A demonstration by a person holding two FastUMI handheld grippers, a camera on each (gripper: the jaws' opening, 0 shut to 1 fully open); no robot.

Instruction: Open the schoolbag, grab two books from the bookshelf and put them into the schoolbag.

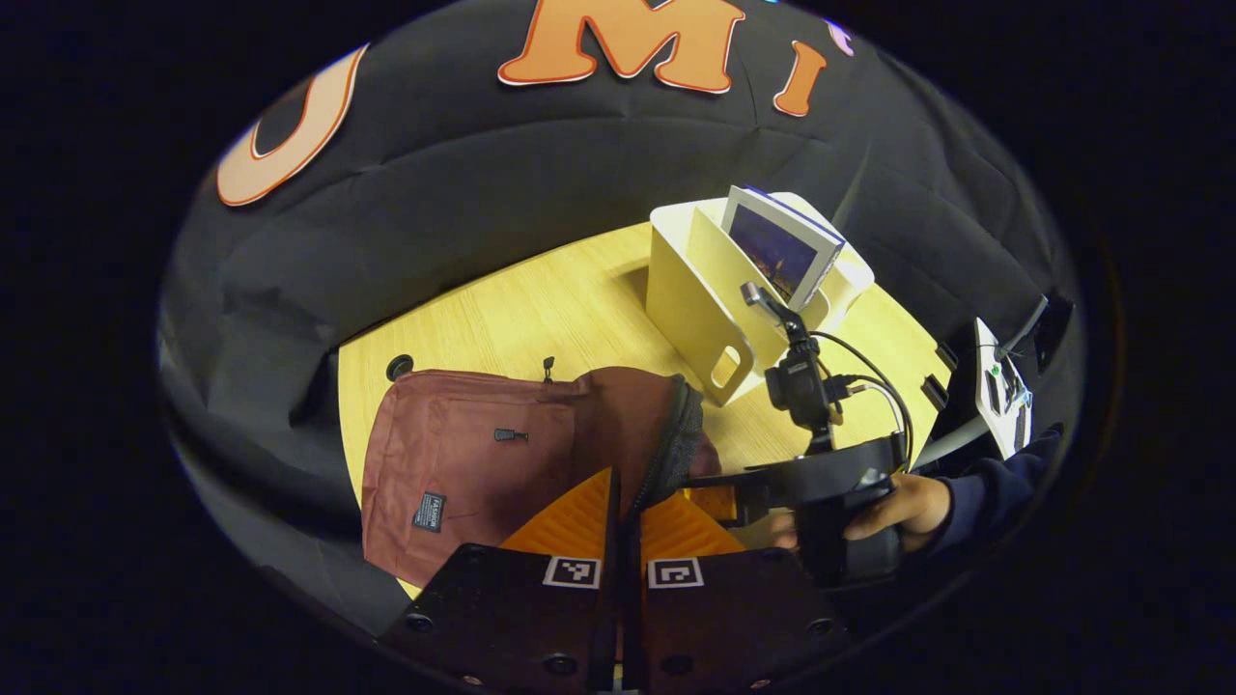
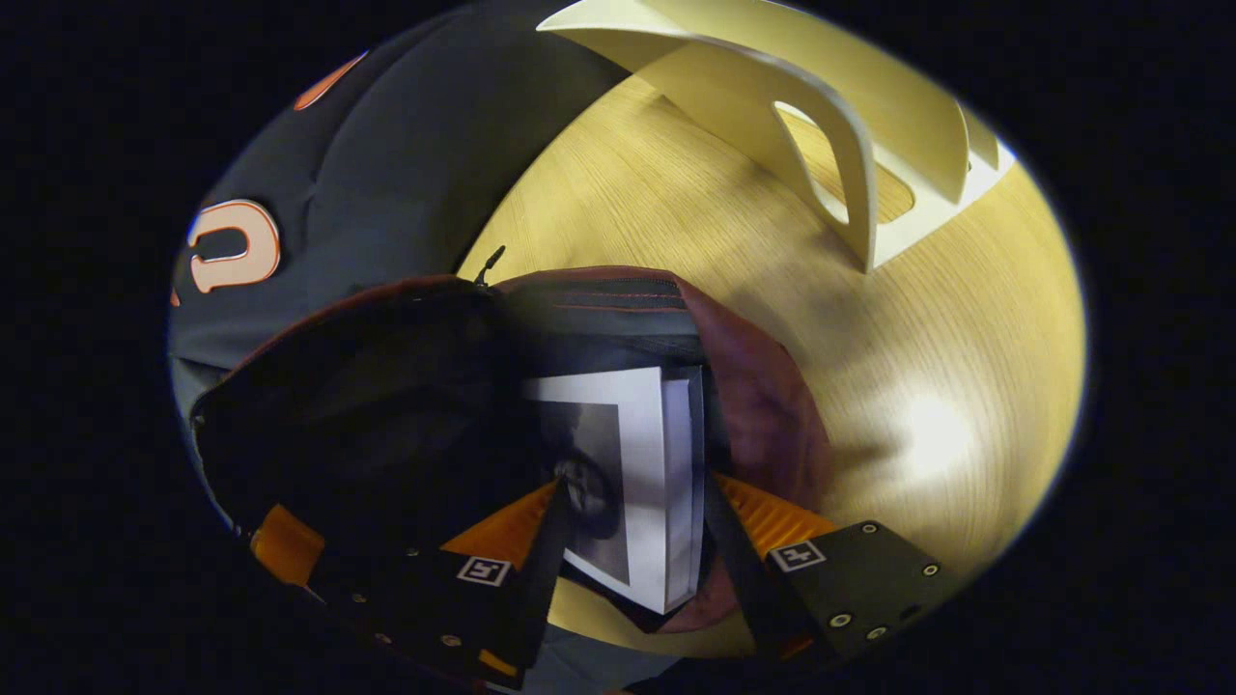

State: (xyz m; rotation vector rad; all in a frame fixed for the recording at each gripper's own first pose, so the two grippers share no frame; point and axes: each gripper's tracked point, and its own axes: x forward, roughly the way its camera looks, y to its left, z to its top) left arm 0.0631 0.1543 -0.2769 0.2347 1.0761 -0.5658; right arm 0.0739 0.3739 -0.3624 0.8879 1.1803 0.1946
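Observation:
A maroon schoolbag (image 1: 463, 473) lies on the wooden table (image 1: 541, 309), its mouth facing right. My left gripper (image 1: 628, 497) is shut on the zipper edge of the bag's raised flap (image 1: 671, 439). In the right gripper view, my right gripper (image 2: 632, 516) is shut on a white book (image 2: 637, 454) that sits partway inside the dark open bag (image 2: 763, 386). A hand (image 1: 898, 507) holds the right gripper (image 1: 719, 497) at the bag's mouth. The cream bookshelf (image 1: 695, 309) stands behind the bag with one book (image 1: 777, 246) leaning in it. The shelf's handle cutout (image 2: 850, 125) is close above the bag.
A white device with cables (image 1: 999, 396) stands at the table's right edge. A round cable hole (image 1: 399, 367) sits near the table's left corner. Bare wood (image 2: 927, 386) lies right of the bag, below the shelf. The black cloth wall closes in behind.

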